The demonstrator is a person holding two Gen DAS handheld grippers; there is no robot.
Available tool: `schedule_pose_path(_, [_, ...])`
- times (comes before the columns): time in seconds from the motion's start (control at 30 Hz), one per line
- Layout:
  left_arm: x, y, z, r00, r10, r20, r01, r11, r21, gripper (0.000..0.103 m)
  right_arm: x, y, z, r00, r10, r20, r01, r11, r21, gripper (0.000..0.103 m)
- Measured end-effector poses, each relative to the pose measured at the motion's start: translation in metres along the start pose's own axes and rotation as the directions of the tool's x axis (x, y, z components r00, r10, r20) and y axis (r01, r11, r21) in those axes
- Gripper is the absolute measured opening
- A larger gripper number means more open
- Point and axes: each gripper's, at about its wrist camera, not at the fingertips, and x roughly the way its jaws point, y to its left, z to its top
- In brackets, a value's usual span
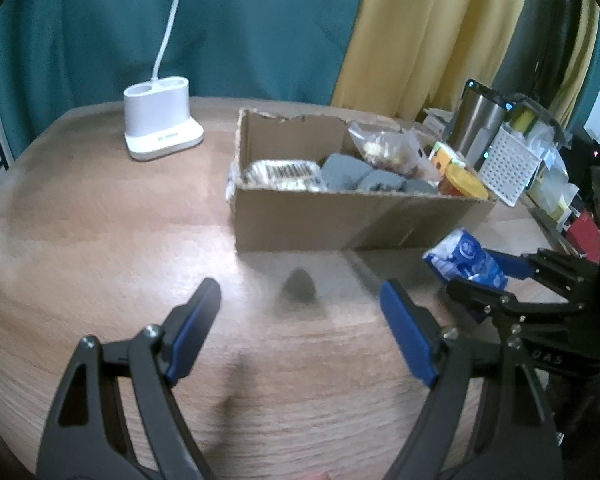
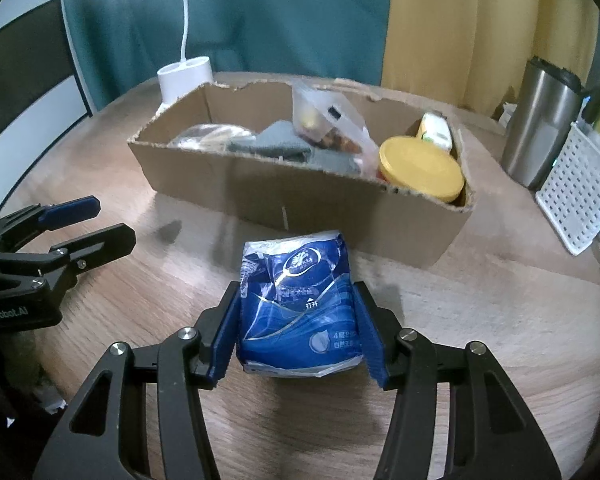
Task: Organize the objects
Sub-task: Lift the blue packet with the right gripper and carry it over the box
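Observation:
A blue tissue pack (image 2: 296, 304) stands on the wooden table (image 2: 480, 312) in front of a cardboard box (image 2: 300, 200). My right gripper (image 2: 296, 292) is shut on it, with both blue pads pressed against its sides. The left wrist view shows the same tissue pack (image 1: 462, 258) in the right gripper (image 1: 476, 274) at the far right. My left gripper (image 1: 300, 290) hangs open over bare table with nothing between its fingers. It also shows as the left gripper (image 2: 114, 220) at the left edge of the right wrist view. The box holds a yellow-lidded jar (image 2: 420, 174), grey cloths (image 2: 276, 142) and a clear snack bag (image 2: 328, 120).
A white lamp base (image 1: 160, 128) stands behind the box to the left. A steel mug (image 2: 536, 120) and a white perforated basket (image 2: 580, 196) stand at the right of the box. Teal and yellow curtains hang behind the table.

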Motion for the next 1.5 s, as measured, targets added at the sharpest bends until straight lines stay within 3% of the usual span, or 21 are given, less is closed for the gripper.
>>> schedule_pose_path(0.8, [-0.024,0.009,0.019,0.998,0.005,0.061,-0.006,1.0,0.021,0.083,-0.038,0.014,0.031,0.995,-0.022,0.094,0.026,0.999,-0.046,0.057])
schedule_pose_path(1.5, [-0.016,0.028,0.047,0.997,-0.006,0.075,0.005,1.0,0.019,0.083,-0.03,0.021,0.066,0.993,-0.02,0.118,0.027,0.998,-0.062,0.057])
